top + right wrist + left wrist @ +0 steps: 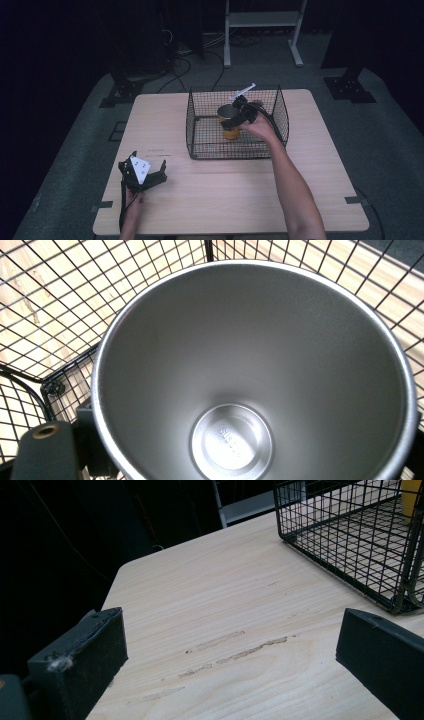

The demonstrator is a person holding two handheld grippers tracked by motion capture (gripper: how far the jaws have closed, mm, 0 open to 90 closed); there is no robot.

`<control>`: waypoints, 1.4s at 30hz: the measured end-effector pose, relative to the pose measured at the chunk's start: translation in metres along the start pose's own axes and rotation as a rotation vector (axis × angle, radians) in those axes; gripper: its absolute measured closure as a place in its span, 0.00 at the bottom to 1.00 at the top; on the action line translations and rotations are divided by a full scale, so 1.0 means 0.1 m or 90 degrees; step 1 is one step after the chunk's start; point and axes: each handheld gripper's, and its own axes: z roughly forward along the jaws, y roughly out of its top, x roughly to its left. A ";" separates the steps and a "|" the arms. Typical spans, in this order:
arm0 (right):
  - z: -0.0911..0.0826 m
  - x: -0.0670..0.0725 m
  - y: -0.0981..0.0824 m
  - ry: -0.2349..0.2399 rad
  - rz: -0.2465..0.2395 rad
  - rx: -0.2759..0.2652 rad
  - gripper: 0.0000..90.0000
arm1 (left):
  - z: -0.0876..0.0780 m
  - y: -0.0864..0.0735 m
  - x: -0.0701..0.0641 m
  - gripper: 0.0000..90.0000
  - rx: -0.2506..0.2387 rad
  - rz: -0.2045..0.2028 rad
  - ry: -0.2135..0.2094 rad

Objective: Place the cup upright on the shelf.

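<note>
Cup (pixel 230 122): standing upright inside the wire basket (pixel 200 125), long axis vertical, open mouth facing up; orange outside, steel inside.
Right claw (pixel 239 118): gripping the cup by its rim, jaws partly closed on the wall, reaching down into the basket from the 5 o'clock side.
Cup from right claw: lying straight below it; in the right gripper view the steel interior (pixel 250 370) is opening directly beneath.
Left claw (pixel 145 175): resting at 7 o'clock on the counter (pixel 225 200), jaws spread wide, holding nothing.
Nearer hand: the right one, already on the cup; the left is sitting well apart from the basket.
Coming move, likely: either setting the cup down on the basket floor or lifting it straight up, so the rim has to be staying level and clear of the wire walls.
</note>
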 end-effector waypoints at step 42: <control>-0.16 0.10 0.04 -0.016 -0.008 -0.032 0.00 | 0.00 0.00 -0.01 0.00 0.001 0.004 0.001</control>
